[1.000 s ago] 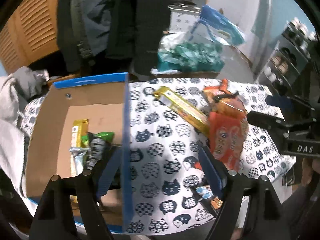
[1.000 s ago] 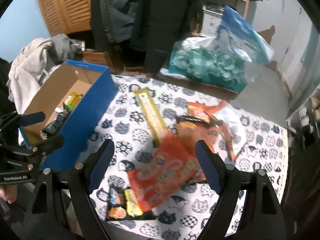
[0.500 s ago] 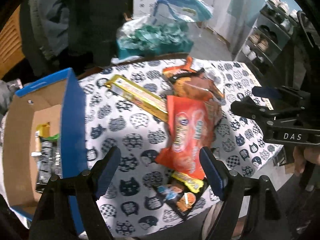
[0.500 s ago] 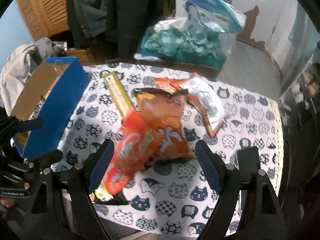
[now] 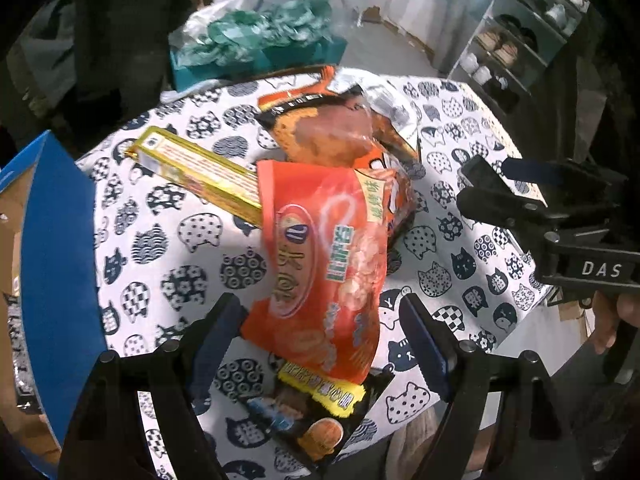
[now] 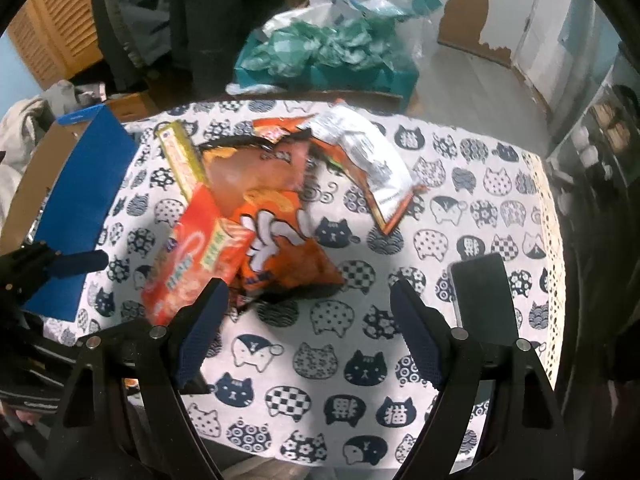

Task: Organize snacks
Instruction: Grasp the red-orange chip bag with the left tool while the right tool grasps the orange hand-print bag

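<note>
Snacks, left wrist view: several packets are still lying loose on the counter (image 5: 168, 248) — an orange bag (image 5: 324, 272), a gold box (image 5: 196, 172) partly under it, a dark packet (image 5: 316, 412) at the near edge, more bags heaped behind.
Box, left wrist view: the blue box (image 5: 60, 280) is sitting at the left; little of its inside is showing.
Left claw (image 5: 320, 336): its jaws are standing wide apart over the orange bag's near end, gripping nothing.
Progress, right wrist view: most sorting is looking undone; the pile (image 6: 256, 216) is sitting just beside the blue box.
Right claw (image 6: 308, 328): its jaws are gaping wide above bare cloth near the pile, holding nothing; a phone (image 6: 484, 296) is lying to its right.
</note>
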`<state>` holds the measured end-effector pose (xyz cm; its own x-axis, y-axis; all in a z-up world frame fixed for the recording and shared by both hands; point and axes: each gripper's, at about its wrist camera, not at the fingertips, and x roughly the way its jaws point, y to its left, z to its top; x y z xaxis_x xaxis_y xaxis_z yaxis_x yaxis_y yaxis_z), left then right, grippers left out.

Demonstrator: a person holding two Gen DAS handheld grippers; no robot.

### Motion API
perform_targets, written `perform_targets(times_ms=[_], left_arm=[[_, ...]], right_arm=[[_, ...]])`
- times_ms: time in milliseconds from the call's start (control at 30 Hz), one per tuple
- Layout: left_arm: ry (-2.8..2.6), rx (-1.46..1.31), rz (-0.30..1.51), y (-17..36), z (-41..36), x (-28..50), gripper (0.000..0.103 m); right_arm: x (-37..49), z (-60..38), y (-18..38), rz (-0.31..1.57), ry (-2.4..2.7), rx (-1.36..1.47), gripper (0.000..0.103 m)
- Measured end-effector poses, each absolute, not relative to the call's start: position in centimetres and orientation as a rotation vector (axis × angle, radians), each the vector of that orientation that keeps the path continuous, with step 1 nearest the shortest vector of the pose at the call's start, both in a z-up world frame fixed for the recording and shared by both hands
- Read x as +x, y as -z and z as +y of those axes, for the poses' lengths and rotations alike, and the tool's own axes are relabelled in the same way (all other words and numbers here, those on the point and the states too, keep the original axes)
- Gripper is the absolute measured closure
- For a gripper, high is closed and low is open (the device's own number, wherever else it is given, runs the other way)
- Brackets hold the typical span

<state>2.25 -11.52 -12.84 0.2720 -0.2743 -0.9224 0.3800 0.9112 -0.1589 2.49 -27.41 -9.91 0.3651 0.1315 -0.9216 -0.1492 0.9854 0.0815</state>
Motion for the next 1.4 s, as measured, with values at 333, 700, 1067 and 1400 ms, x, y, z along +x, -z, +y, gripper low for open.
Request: perform_targets(times_ms=[333,700,1067,1400], left_arm=[[0.407,0.003,1.306,16.5,-12.4,3.7,0.016],[0.418,0.001,1.312,18.3,-12.4,4.8,0.033],[0.404,0.014,1.23,15.6,-10.8,4.6,0.065],[0.337,-0.019,1.179,13.5,-7.6,4.7,0.065]], right_arm=[[3.2,-29.2,11.7,1.219,-0.148,0.016,0.021],[3.8,-29.6,12.6,1.236,-0.144,0.026,0.021],[5.2,-27.8,13.1,1.223,-0.199,0.029,0.021],[6.9,-24.9,14.5,1.215,-0.295,-0.009,0.021]])
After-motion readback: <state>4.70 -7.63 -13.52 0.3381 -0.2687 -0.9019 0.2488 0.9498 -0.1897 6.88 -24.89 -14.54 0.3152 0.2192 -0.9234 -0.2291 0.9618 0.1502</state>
